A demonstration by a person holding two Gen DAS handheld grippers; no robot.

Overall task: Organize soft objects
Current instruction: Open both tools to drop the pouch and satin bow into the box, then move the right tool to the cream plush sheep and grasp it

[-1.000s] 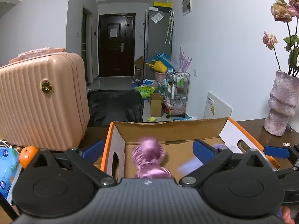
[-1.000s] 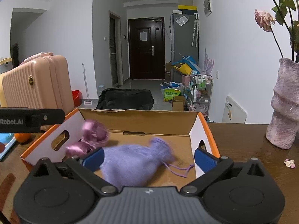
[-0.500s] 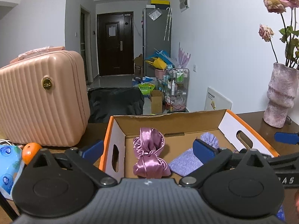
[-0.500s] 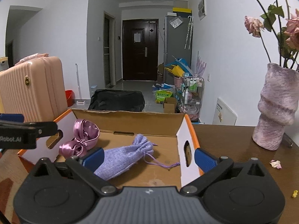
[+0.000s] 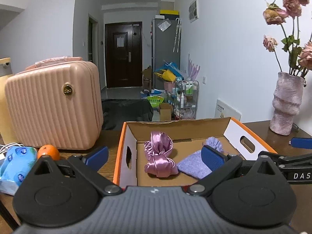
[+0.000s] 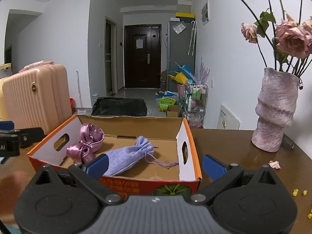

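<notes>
An open cardboard box (image 5: 128, 136) (image 6: 187, 134) with orange edges stands on the dark wooden table. Inside it lie a shiny pink satin pouch (image 5: 159, 156) (image 6: 87, 142) on the left and a lilac knitted drawstring pouch (image 5: 193, 165) (image 6: 126, 158) beside it. My left gripper (image 5: 155, 157) is open, hanging in front of the box with nothing between its blue fingers. My right gripper (image 6: 155, 165) is open too, near the box's front wall, empty. The right gripper's side shows at the right edge of the left wrist view.
A pink ribbed suitcase (image 5: 52, 105) (image 6: 35, 97) stands left of the box. An orange (image 5: 48, 152) and a blue packet (image 5: 15, 159) lie at the near left. A mauve vase (image 5: 286, 105) (image 6: 275, 113) with dried roses stands right. Petals and crumbs (image 6: 274, 164) dot the table.
Both pouches, blurred in motion a second ago, now lie still in the box. Both grippers have pulled back and away from the box, staying open.
</notes>
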